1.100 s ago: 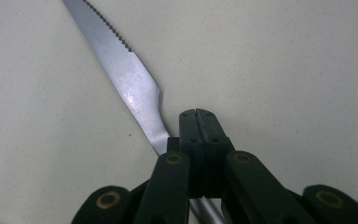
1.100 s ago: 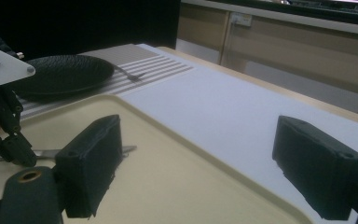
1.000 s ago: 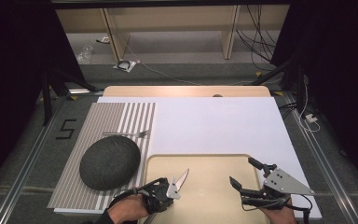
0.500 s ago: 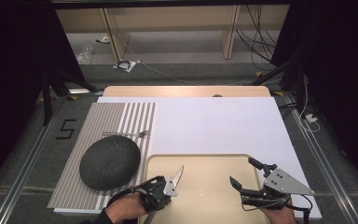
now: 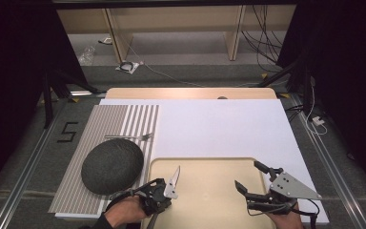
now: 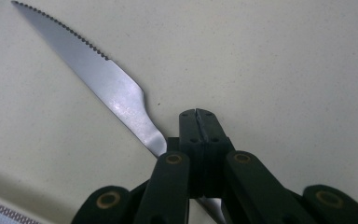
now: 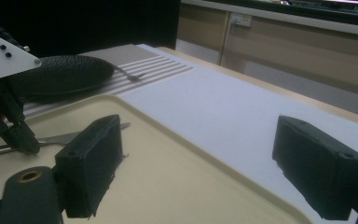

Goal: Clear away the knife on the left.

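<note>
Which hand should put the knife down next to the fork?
Probably the left. The left gripper is already shut on the knife, and the fork lies on the striped placemat on that same side. The right gripper is open, holds nothing and is farther away.

Black curtains (image 5: 19, 57) close off both sides of the room, leaving it dim at the edges. Beyond the surface (image 5: 219, 125), pale wooden furniture legs (image 5: 116, 40) stand on a grey floor (image 5: 181, 47), where loose cables (image 5: 262, 45) trail and a small coil (image 5: 128, 67) lies. Metal rails (image 5: 24, 176) run along the dark carpet, which bears a black mark like a five (image 5: 68, 132).
</note>
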Demonstrator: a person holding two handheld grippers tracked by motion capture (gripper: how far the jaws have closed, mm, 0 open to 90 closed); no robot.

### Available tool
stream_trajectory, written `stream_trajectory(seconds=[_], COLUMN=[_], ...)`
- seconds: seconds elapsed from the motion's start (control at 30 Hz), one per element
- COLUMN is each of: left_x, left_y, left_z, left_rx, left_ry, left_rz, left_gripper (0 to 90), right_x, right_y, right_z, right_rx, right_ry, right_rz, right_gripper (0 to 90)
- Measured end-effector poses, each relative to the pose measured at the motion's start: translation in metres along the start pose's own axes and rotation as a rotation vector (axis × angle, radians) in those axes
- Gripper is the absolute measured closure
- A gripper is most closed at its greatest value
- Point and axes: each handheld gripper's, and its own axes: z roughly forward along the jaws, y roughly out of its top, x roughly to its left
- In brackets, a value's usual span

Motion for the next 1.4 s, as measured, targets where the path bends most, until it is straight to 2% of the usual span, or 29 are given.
stream_trajectory(seconds=[0.53,1.4], left_x=[0.006,0.017], left_y=[-0.01,-0.024], left_z=[-0.004,-0.012], left_rx=[0.019,0.039], left_ry=[0.018,0.023], left_rz=[-0.026,-0.066], left_gripper=[89.2,86.4], right_x=[0.0,-0.001], right_y=[0.0,0.0], right_z=[0.0,0.0], right_rx=[0.0,-0.002], right_ry=[-0.002,0.0], right_rz=[-0.002,-0.002], right_gripper=[16.7,16.7])
